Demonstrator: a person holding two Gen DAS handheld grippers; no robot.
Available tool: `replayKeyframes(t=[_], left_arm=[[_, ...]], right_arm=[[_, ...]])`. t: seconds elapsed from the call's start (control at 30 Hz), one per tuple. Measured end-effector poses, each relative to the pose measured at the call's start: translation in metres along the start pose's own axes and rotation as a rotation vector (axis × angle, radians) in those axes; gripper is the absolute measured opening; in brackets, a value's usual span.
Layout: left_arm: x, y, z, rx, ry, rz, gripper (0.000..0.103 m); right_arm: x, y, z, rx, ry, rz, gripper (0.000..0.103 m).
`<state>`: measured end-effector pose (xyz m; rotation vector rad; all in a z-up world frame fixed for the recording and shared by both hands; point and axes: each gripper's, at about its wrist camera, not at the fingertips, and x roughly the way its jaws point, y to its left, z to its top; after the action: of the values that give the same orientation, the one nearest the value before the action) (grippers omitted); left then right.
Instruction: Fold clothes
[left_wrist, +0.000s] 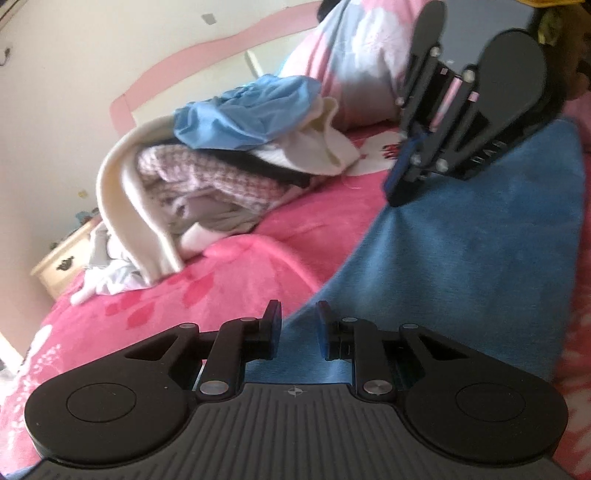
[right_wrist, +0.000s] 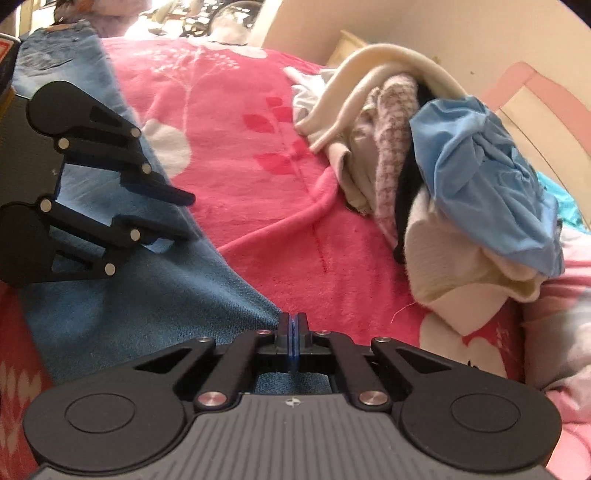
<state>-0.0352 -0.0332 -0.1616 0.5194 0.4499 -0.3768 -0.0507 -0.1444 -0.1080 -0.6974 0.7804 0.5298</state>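
right gripper (right_wrist: 293, 325): pressed together, pinching edge of blue jeans (right_wrist: 147, 295) | left gripper (left_wrist: 297, 328): jaws part-spread astride jeans edge, pads not pressing | jeans: flat on pink bedspread (right_wrist: 236, 147) | clothes pile (right_wrist: 443, 177): at 2 o'clock of right gripper, apart from jeans

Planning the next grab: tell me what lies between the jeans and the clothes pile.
Only bare pink blanket separates the jeans from the clothes pile; no garment lies there. The right wrist view shows it best.
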Motion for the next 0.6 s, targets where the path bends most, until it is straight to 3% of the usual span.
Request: replayKeyframes(t=[0.1,0.2,0.27,0.3,0.33,0.5,0.6], left_arm=[[0.004,0.008,0.002,-0.043,0.022,0.016,0.023],[-0.001,0.014,0.008,-0.104,0.002,-0.022,0.023],[-0.006,0.011,0.011,-0.11,-0.012,-0.079,0.023],[-0.005,0.006,0.011,-0.098,-0.006,-0.107,0.023],[-0.005,0.001,0.011,-0.082,0.002,-0.122,0.023],[0.001,-0.018,0.003,-0.03,0.008,-0.064,0.023],[0.001,-0.017,0.004,-0.041,0.01,-0.058,0.025]], right_arm=[[0.017,-0.001,-0.005,0.068,0.024,0.011,0.0],[0.026,-0.007,-0.012,0.139,0.027,0.032,0.002],[0.016,-0.03,-0.015,0.266,0.025,0.045,0.018],[0.011,-0.041,-0.017,0.331,0.024,0.05,0.031],[0.0,-0.057,-0.021,0.411,0.024,0.032,0.032],[-0.052,-0.118,-0.053,0.722,0.096,-0.051,0.033],[-0.066,-0.122,-0.072,0.765,0.144,-0.04,0.033]])
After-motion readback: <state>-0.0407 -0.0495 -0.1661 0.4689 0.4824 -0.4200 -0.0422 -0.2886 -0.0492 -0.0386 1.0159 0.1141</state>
